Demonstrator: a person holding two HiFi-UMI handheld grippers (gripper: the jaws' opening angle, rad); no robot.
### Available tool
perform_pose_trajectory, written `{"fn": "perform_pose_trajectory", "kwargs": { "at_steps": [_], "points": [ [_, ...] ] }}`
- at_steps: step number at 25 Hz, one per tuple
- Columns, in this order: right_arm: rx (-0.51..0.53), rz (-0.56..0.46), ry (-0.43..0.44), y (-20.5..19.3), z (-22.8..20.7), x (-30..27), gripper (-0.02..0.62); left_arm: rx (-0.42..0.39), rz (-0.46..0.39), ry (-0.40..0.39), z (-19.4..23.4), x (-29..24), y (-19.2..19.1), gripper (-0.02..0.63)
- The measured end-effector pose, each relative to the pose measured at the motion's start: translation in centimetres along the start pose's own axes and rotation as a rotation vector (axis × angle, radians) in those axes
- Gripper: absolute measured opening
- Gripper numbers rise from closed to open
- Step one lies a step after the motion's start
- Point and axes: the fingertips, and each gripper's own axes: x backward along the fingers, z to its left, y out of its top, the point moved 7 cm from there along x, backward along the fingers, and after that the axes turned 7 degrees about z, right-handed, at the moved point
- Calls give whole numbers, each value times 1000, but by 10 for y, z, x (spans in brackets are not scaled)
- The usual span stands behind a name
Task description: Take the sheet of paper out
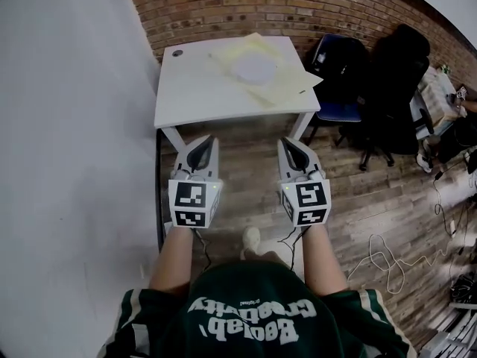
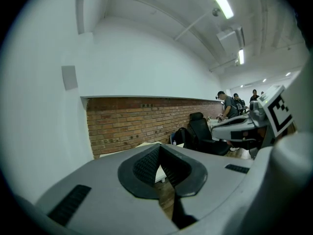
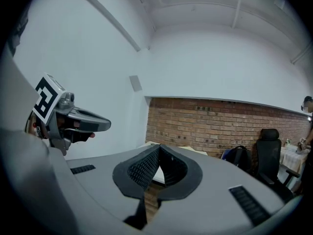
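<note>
A white table (image 1: 194, 95) stands against the brick wall ahead of me. On its far right part lie pale yellow paper sheets (image 1: 262, 73), one overhanging the right edge. My left gripper (image 1: 206, 142) and right gripper (image 1: 289, 145) are held side by side over the wooden floor, short of the table's near edge, pointing toward it. Both are shut with nothing between their tips. In the left gripper view the closed jaws (image 2: 159, 153) frame a bit of the table edge; the right gripper view shows its jaws (image 3: 157, 153) the same way.
A white wall (image 1: 67, 125) runs along the left. A blue bag (image 1: 339, 58) and black office chairs (image 1: 395, 88) stand right of the table. Cables (image 1: 395, 263) trail over the wooden floor at right. People (image 2: 234, 104) stand far off in the left gripper view.
</note>
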Motion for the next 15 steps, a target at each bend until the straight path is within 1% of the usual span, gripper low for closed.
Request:
{"fn": "perform_pose_trajectory", "kwargs": {
  "at_steps": [3, 7, 15],
  "points": [
    [4, -2, 4, 2, -26, -27, -8, 4, -2, -1, -1, -38, 9, 0],
    [1, -1, 9, 0, -54, -52, -8, -1, 4, -7, -5, -75, 18, 1],
    [-15, -8, 20, -1, -83, -81, -8, -19, 17, -9, -8, -114, 27, 2]
  ]
}}
